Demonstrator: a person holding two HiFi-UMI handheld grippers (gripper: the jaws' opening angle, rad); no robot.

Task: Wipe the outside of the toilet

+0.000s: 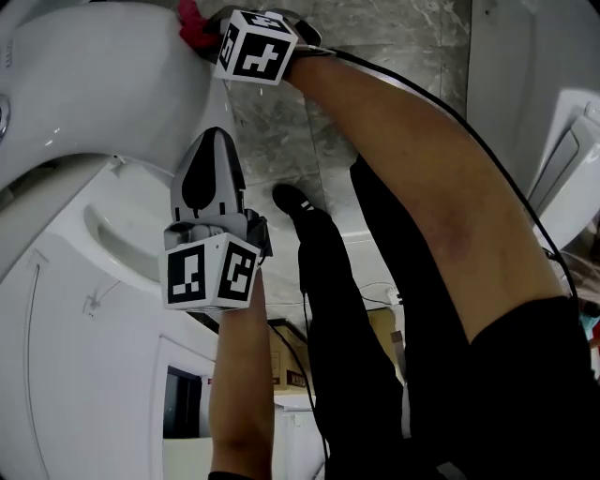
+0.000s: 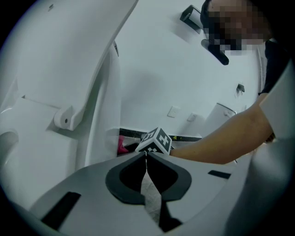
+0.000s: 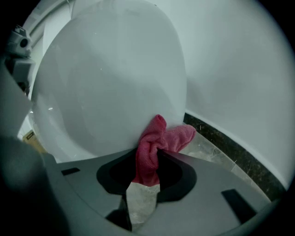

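The white toilet [image 1: 103, 84] fills the upper left of the head view. My right gripper [image 3: 154, 150] is shut on a pink cloth [image 3: 156, 138], which is pressed against the rounded outside of the toilet bowl [image 3: 106, 87] low down near the floor. In the head view only its marker cube [image 1: 253, 45] and a bit of the cloth [image 1: 192, 23] show. My left gripper [image 1: 216, 136] hangs beside the bowl, jaws shut with nothing between them [image 2: 146, 156]. From the left gripper view I see the cloth [image 2: 122, 145] and the right gripper's cube [image 2: 156, 140] beyond.
Grey marble floor [image 1: 375, 56] runs along the toilet, with a black skirting strip [image 3: 230, 159] under a white wall. The person's dark trouser leg and shoe [image 1: 295, 199] stand right of the grippers. Another white fixture [image 1: 572, 169] is at the far right.
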